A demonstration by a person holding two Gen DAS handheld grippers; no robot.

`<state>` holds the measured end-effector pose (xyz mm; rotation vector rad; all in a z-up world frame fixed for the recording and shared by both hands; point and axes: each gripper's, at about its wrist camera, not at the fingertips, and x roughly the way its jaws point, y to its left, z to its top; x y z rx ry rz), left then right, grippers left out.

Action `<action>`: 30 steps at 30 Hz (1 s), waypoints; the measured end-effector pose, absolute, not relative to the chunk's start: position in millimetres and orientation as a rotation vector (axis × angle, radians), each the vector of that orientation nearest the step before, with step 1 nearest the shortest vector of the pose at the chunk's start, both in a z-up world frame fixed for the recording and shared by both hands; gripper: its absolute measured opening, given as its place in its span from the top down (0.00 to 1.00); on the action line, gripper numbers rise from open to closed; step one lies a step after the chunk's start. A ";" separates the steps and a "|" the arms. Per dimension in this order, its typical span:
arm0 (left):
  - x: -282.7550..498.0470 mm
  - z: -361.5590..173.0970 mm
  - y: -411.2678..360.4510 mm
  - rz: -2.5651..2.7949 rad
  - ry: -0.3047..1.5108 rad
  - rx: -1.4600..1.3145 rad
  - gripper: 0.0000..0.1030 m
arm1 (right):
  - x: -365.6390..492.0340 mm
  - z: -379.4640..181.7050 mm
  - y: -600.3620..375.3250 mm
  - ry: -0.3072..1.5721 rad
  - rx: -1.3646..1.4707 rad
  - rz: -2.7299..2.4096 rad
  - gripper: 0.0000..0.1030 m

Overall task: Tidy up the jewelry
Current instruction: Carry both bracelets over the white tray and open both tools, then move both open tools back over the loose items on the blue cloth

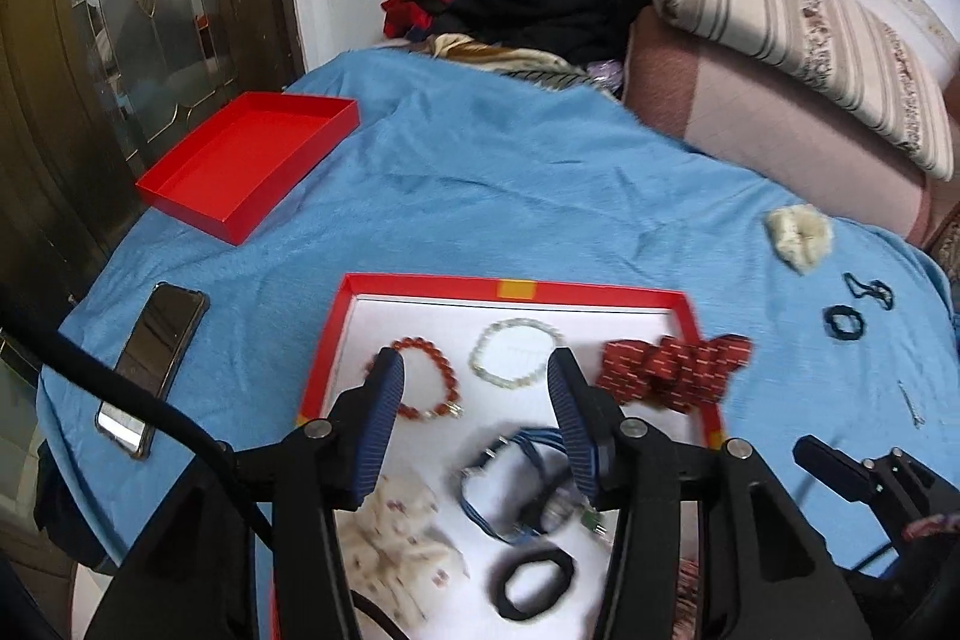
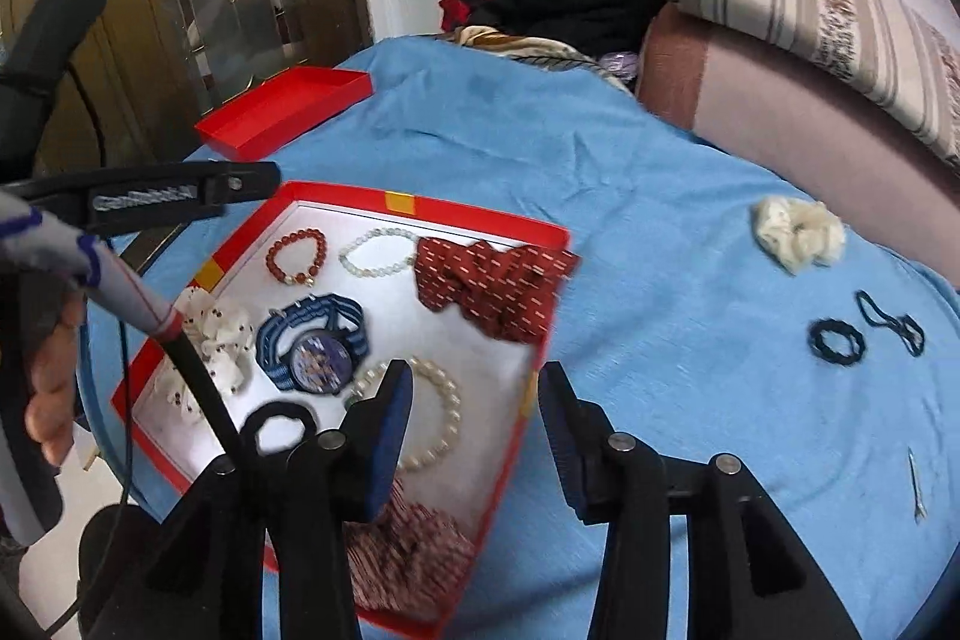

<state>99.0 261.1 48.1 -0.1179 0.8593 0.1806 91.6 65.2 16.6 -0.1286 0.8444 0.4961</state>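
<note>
A red-rimmed white tray (image 1: 600, 291) (image 2: 480, 214) lies on the blue cloth. It holds a red bead bracelet (image 1: 441, 370) (image 2: 297, 256), a pale bead bracelet (image 1: 516, 352) (image 2: 375, 253), a blue watch (image 1: 522, 484) (image 2: 312, 346), a red patterned scrunchie (image 1: 672, 367) (image 2: 492, 286), a black hair tie (image 1: 531, 583) (image 2: 279, 427), a white spotted scrunchie (image 1: 396, 538) (image 2: 219, 334) and a pearl bracelet (image 2: 447, 418). My left gripper (image 1: 474, 400) is open and empty above the tray. My right gripper (image 2: 477, 400) is open and empty over the tray's right edge.
A cream scrunchie (image 1: 798, 232) (image 2: 798, 232), black hair ties (image 1: 846, 322) (image 2: 834, 337) and a hairpin (image 2: 915, 484) lie on the cloth to the right. A red lid (image 1: 252, 160) (image 2: 288, 109) and a phone (image 1: 153, 358) are at the left. Pillows and clothes lie behind.
</note>
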 end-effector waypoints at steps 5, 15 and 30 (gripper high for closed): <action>83.1 59.7 237.1 0.155 0.847 -0.109 0.53 | 80.3 17.5 37.0 0.851 -0.095 0.452 0.54; 61.5 72.6 182.2 0.112 0.825 -0.026 0.53 | 64.0 19.9 -12.1 0.849 -0.029 0.384 0.54; 58.6 63.6 114.9 -0.001 0.886 -0.007 0.49 | 40.2 -7.1 -118.6 0.881 0.073 0.234 0.53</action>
